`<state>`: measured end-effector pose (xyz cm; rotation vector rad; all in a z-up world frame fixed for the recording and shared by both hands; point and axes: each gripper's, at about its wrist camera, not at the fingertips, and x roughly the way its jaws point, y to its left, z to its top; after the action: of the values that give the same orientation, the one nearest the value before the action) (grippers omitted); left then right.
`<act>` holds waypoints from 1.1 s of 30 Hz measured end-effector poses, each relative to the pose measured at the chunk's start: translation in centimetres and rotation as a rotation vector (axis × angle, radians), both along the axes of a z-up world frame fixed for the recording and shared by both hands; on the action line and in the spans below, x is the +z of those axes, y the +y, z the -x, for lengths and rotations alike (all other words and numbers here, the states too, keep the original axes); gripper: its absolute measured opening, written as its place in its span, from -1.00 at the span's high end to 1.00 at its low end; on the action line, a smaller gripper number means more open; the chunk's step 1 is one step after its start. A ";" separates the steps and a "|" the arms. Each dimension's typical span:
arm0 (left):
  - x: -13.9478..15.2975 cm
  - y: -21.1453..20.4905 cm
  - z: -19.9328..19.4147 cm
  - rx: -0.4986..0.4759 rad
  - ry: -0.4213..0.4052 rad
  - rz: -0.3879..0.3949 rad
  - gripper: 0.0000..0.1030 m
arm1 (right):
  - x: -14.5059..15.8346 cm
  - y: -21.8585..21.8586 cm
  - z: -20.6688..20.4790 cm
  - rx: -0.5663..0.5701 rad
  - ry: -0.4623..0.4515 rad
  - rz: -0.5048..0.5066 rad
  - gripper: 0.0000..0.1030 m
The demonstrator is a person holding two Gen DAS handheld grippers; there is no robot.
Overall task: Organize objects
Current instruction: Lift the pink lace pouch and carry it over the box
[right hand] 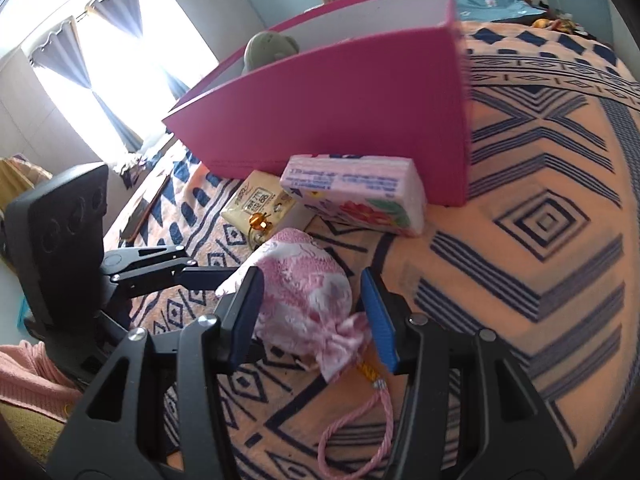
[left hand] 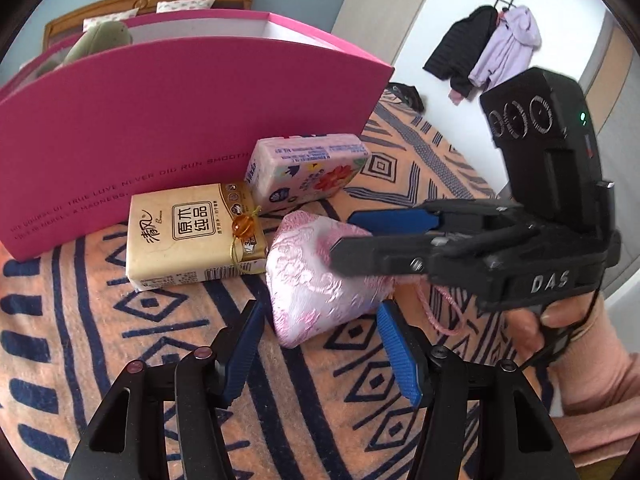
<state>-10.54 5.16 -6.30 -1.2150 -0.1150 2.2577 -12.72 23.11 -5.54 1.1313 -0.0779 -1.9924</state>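
A pink box (left hand: pixel 160 128) is standing open at the far left on an orange and navy patterned blanket (left hand: pixel 120 320). A grey-green plush toy (left hand: pixel 104 40) is sitting inside it, so at least one thing appears to be put away already.

Just in front of the box, a beige tissue pack (left hand: pixel 188 236) is lying flat, with an amber bead charm (left hand: pixel 243 226) resting on it. Beside it, a floral tissue pack (left hand: pixel 308 168) is leaning against the box wall. These are still waiting outside.

Nearer, a pink brocade pouch (left hand: pixel 320 280) is sitting on the blanket, its cord (right hand: pixel 352 432) trailing loose. The left gripper (left hand: pixel 320 344) is straddling the pouch's near end, jaws spread, pads not pressing. The right gripper (right hand: pixel 312 316) is reaching in from the right, jaws also spread around the pouch, one pad touching it, nothing pinched. Most sorting seems left to do.
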 end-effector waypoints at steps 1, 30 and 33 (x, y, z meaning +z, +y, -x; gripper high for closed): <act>-0.1 -0.1 0.1 0.000 -0.009 -0.008 0.02 | 0.0 -0.2 0.0 0.012 -0.002 -0.003 -0.01; 8.7 -1.3 -2.7 -0.009 0.195 -0.038 0.14 | 7.4 1.4 -3.0 -0.031 0.183 0.081 0.34; 10.2 -0.9 -1.8 0.006 0.228 -0.031 0.14 | 8.7 0.7 -2.4 -0.024 0.215 0.087 0.34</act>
<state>-8.77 4.29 3.93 -0.9349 -0.0664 2.3722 -10.35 23.85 3.16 0.8599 -0.0657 -2.0996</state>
